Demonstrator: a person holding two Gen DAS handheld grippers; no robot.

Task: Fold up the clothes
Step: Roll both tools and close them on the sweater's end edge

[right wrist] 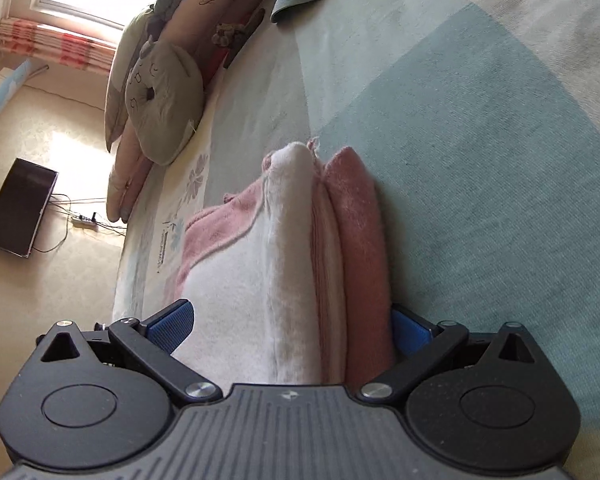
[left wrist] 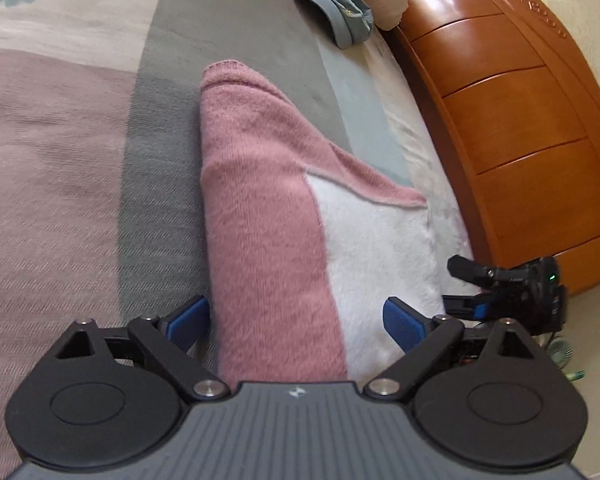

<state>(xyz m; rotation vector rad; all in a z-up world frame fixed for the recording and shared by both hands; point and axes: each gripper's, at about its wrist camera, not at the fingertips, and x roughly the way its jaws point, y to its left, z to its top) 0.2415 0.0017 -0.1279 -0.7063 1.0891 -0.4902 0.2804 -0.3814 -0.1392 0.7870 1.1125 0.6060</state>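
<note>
Folded pink-and-white sweater (left wrist: 268,208) lying on the bed cover (left wrist: 60,168), near the bed's right edge, just beside the wooden headboard (left wrist: 512,120). Plenty of bare cover to the left and far ahead; little room to the right, where mattress meets wood. Left gripper (left wrist: 296,320) spread wide, blue pads (left wrist: 188,318) flanking the near end of the sweater, seemingly not pinching it, though contact is hard to judge. Right gripper (right wrist: 292,326) likewise spread, pads either side of the stacked folds (right wrist: 332,248) seen edge-on; its black body (left wrist: 516,288) visible just right of the garment in the left view. Fuzzy knit in dusty pink with a plush white panel, long and narrow, folded edges rounded. Woven cover in grey, mauve and pale teal bands, floral print far off. Far ahead, a blue-grey cap (left wrist: 336,12); left of that in the right view, a cat-face cushion (right wrist: 160,96) and pillows along the bed edge. On the floor, a black box (right wrist: 18,208) and cables.
</note>
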